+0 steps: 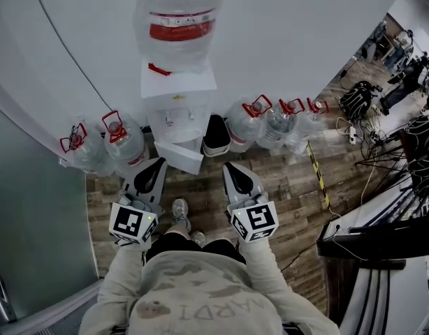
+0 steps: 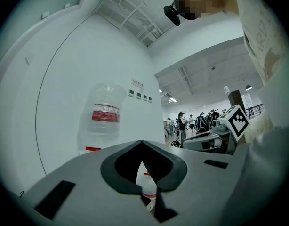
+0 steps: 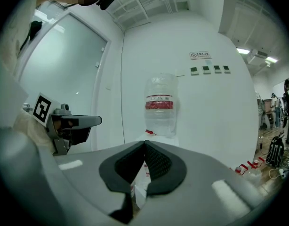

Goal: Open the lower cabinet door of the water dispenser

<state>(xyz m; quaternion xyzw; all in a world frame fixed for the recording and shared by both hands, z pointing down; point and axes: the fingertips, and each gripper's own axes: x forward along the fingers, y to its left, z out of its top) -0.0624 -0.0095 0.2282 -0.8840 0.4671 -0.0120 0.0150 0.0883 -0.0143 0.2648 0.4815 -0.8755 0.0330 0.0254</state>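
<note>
The water dispenser stands against the wall at upper centre of the head view. A big bottle sits on top, and spare bottles crowd the floor on either side. Its lower cabinet door belongs at its foot, just above frame centre. There a white panel juts toward the person, with a dark piece just right of it. From this steep angle I cannot tell whether that is the door swung out or still shut.

The left gripper and right gripper sit just below it, both pressed together and empty, near the dispenser but not touching it. Good handling, I judge, means keeping the tips clear of the floor bottles. The door should be met only at its free edge, following its hinge swing.
</note>
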